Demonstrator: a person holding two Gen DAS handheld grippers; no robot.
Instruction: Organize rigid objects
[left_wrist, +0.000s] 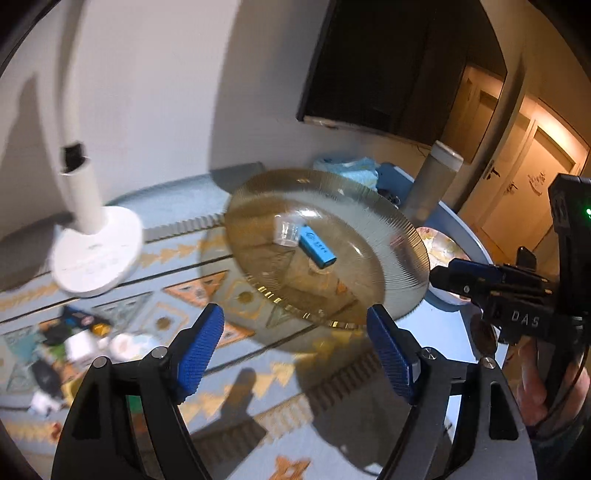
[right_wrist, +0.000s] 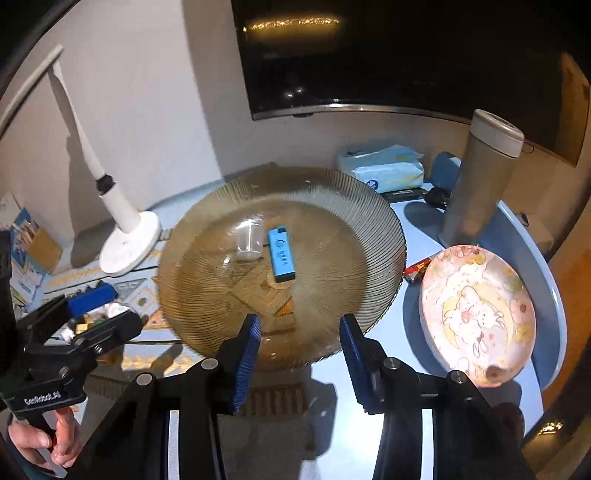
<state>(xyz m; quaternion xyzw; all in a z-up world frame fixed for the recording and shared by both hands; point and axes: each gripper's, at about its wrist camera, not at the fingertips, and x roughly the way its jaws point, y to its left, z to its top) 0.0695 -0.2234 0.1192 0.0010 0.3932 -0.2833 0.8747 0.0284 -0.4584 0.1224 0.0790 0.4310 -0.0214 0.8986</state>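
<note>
Lighter (right_wrist: 281, 254), blue, lies in the big ribbed glass plate (right_wrist: 369, 229) near its middle, w/ a small clear cup (right_wrist: 249, 242) on its side just beside it, to the left. Right wrist view: lighter's long axis runs roughly away from the camera, top end far, slightly tilted left. Left wrist view: same lighter (left_wrist: 317, 248) sits diagonal, upper-left to lower-right, cup (left_wrist: 288, 232) at its upper-left end.

Only the right view shows the pink cartoon plate (right_wrist: 480, 314) on the blue counter (right_wrist: 417, 332), right of the glass plate, plus the tissue pack (right_wrist: 384, 168) clearly. Only the left view shows a doorway w/ handle (left_wrist: 493, 172). Both show the white lamp base (right_wrist: 129, 243) and grey tumbler (right_wrist: 476, 184).

Left tool (left_wrist: 295, 347): fingers wide apart, nothing between, hovering near the plate's near rim. Right tool (right_wrist: 301, 350): fingers apart too, narrower gap, empty, also at the near rim. A hand (right_wrist: 44, 439) holds the left tool's grip.
</note>
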